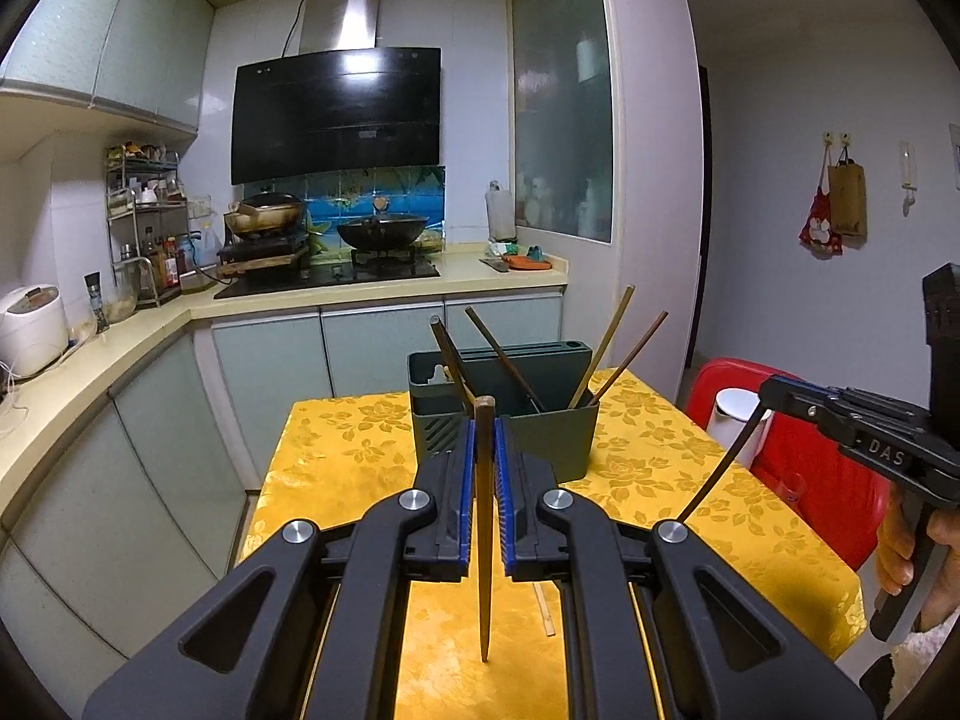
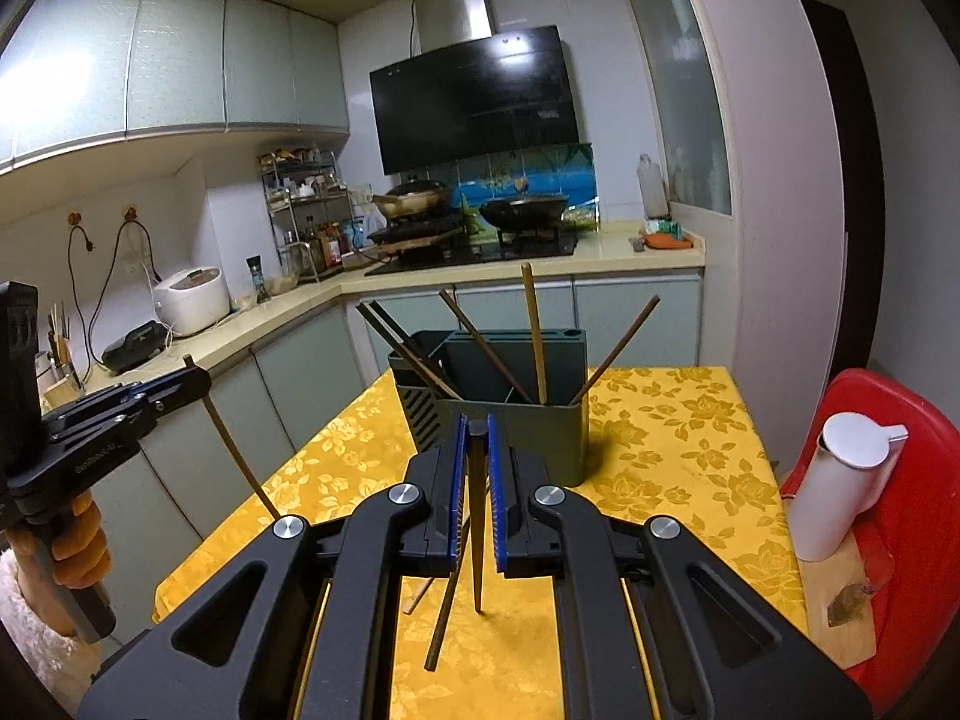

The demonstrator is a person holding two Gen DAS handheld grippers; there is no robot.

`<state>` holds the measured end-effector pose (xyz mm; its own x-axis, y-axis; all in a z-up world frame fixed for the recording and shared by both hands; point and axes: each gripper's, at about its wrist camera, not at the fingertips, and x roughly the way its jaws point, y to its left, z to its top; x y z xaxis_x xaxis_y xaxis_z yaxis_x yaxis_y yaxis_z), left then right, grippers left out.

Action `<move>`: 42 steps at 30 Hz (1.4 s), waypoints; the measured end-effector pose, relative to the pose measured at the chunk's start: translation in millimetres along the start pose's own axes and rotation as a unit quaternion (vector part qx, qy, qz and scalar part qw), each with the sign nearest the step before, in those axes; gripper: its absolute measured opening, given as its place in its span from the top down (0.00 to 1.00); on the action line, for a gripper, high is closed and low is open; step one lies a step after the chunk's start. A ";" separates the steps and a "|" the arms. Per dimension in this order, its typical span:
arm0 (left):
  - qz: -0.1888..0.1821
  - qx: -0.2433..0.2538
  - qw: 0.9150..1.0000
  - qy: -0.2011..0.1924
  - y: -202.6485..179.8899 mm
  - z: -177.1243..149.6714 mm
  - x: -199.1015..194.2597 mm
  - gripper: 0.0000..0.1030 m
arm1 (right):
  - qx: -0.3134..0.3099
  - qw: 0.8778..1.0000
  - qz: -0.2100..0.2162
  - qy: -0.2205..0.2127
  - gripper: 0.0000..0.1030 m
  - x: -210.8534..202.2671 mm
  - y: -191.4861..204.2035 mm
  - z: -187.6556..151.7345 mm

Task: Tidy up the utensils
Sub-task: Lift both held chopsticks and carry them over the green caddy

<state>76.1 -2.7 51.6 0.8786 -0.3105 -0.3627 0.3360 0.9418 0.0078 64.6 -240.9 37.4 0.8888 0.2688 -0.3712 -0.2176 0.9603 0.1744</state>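
A dark green utensil holder (image 1: pixel 540 414) stands on the yellow tablecloth (image 1: pixel 336 438) with several chopsticks (image 1: pixel 504 360) leaning in it. My left gripper (image 1: pixel 485 414) is shut on a brown chopstick (image 1: pixel 485 540), held upright just in front of the holder. My right gripper (image 2: pixel 476 426) is shut on a dark chopstick (image 2: pixel 476 540), also upright before the holder (image 2: pixel 516 414). Each gripper shows in the other's view, right gripper (image 1: pixel 774 390) and left gripper (image 2: pixel 192 381), each with its chopstick hanging down. More chopsticks (image 2: pixel 444 594) lie on the cloth below.
A red chair (image 2: pixel 888 516) with a white kettle (image 2: pixel 840 486) stands right of the table. Kitchen counter (image 1: pixel 90 360) runs along the left, with a rice cooker (image 1: pixel 30 327), and the stove with woks (image 1: pixel 384 234) is behind the table.
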 end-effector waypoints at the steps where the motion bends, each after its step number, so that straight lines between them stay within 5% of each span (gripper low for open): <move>1: 0.000 0.000 1.000 0.002 -0.2 0.7 1.8 0.94 | 0.001 1.000 0.000 0.000 0.92 0.8 -1.1 1.7; 9: -0.009 -0.003 1.000 0.009 4.8 19.9 18.8 0.94 | 0.005 1.000 -0.016 0.001 0.92 13.9 -18.4 27.6; 30: -0.020 0.011 0.999 -0.024 -9.7 141.1 78.8 0.94 | -0.027 0.997 -0.058 -0.054 0.92 36.1 -42.7 148.4; 42: -0.012 -0.028 0.998 -0.049 -12.4 185.6 130.5 0.94 | -0.022 0.997 -0.058 -0.047 0.92 77.8 -51.3 169.5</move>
<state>249.6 -78.8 177.1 0.9005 -0.3412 -0.2696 0.3398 0.9390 -0.0532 213.3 -281.8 154.1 0.9427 0.1489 -0.2986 -0.1262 0.9875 0.0941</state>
